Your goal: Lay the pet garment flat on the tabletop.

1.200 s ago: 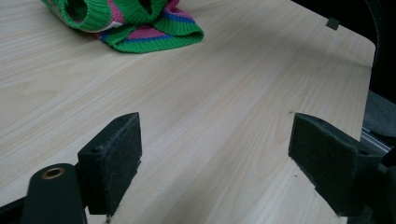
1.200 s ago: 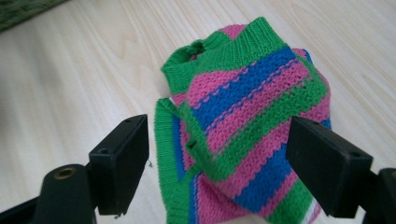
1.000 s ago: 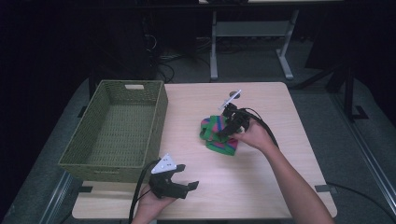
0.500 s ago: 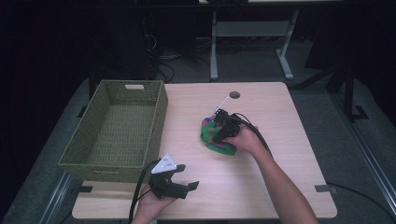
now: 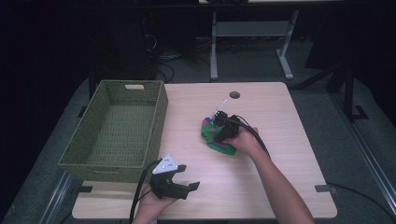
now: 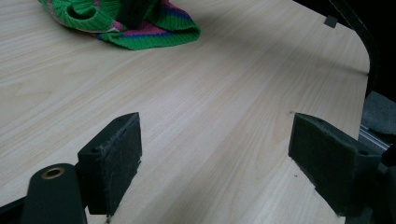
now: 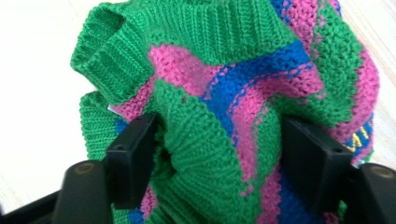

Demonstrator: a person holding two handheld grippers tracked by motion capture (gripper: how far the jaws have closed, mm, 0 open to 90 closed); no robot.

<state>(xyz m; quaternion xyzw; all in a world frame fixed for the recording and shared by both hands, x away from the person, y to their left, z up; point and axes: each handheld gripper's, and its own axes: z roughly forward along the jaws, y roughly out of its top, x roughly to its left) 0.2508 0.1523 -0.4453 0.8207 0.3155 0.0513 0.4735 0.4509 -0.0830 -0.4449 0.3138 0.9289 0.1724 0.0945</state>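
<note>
A small knitted sweater (image 5: 223, 145) in green, pink and blue stripes lies crumpled on the middle of the wooden table (image 5: 285, 116). My right gripper (image 5: 215, 134) points down into it. In the right gripper view its jaws have just been closing, and a raised fold of the sweater (image 7: 233, 70) is bunched between the two pads, touching both. My left gripper (image 5: 187, 178) rests near the table's front edge, held by a hand, jaws wide apart with bare wood between them (image 6: 215, 149). The sweater (image 6: 140, 35) shows far off at the top of the left gripper view.
A green woven basket (image 5: 159, 112) stands empty on the left side of the table. A small round hole (image 5: 234, 94) sits near the table's far edge. Dark floor, cables and a table frame lie beyond.
The right gripper has come down and slightly toward the basket onto the sweater, and its jaws now straddle a fold of it. The left gripper has stayed put.
</note>
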